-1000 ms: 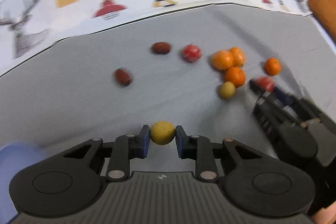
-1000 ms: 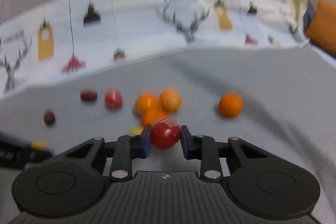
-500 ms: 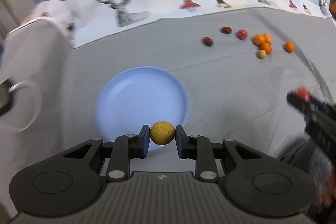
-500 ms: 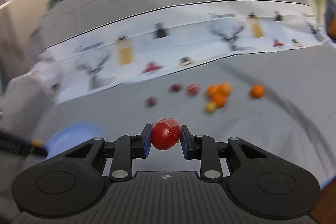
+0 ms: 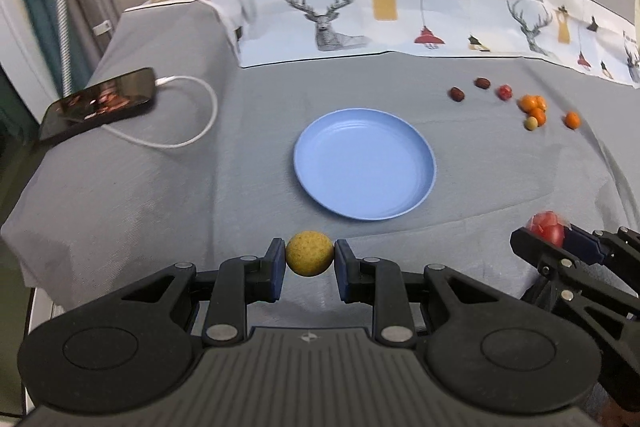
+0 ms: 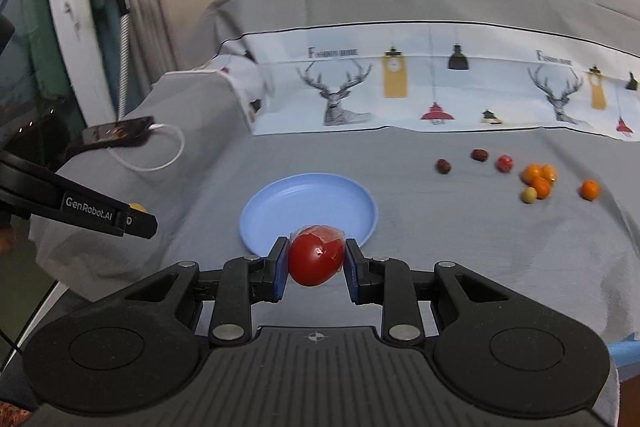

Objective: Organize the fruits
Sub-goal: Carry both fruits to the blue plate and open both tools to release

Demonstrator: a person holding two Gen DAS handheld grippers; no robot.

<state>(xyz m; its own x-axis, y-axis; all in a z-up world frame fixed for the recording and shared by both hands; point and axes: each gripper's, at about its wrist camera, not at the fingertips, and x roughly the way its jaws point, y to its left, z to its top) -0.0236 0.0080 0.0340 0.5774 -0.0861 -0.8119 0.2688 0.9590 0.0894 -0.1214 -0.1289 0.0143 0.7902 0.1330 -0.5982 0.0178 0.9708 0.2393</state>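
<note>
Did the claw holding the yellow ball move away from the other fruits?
Yes. The left claw with the yellow ball backed away from the oranges, which look far smaller now, toward the blue plate.

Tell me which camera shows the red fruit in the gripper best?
The right wrist view: the red fruit sits close and central, clamped in the right gripper. The left wrist view shows it small at the right edge, partly hidden by a finger.

Left gripper (image 5: 310, 264) and right gripper (image 6: 316, 267), jaws clamped, side by side.
</note>
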